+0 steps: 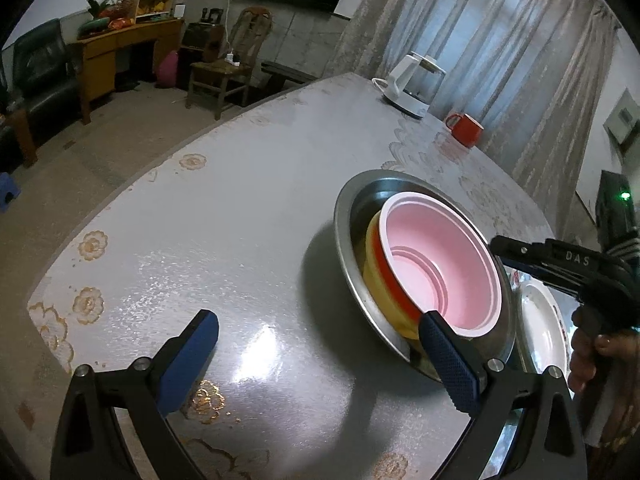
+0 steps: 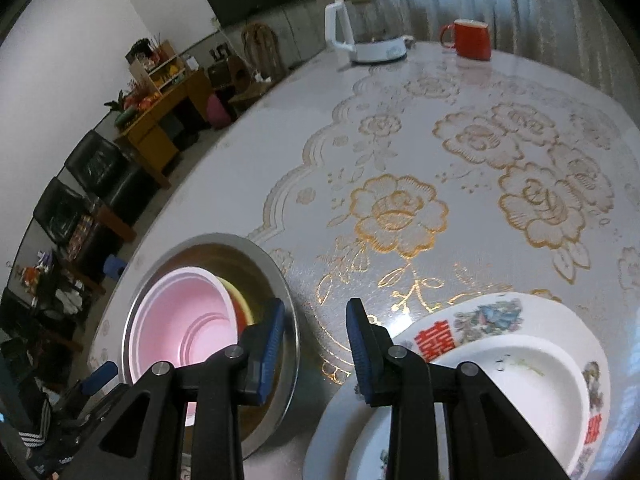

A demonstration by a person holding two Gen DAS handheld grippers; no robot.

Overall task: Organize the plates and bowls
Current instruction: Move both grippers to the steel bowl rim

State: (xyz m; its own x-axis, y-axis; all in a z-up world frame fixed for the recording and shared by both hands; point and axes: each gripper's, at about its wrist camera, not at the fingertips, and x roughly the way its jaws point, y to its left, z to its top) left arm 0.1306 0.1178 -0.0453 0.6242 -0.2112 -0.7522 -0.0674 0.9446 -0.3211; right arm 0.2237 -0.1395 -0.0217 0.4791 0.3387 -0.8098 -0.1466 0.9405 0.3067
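1. Left wrist view: the left tool hovers low over the tabletop, jaws spread wide and gripping nothing. Its right finger overlaps the near rim of the steel basin, though contact cannot be told. Inside the basin the pink bowl sits nested in an orange bowl and a yellow bowl, stacked to save room, tilted against the basin wall. The right tool shows beyond, above a white plate.

2. Right wrist view: the right tool is partly open and empty, held over the gap between the basin and the stacked plates, a plain one on a patterned one. A kettle and red mug stand well apart at the far edge.
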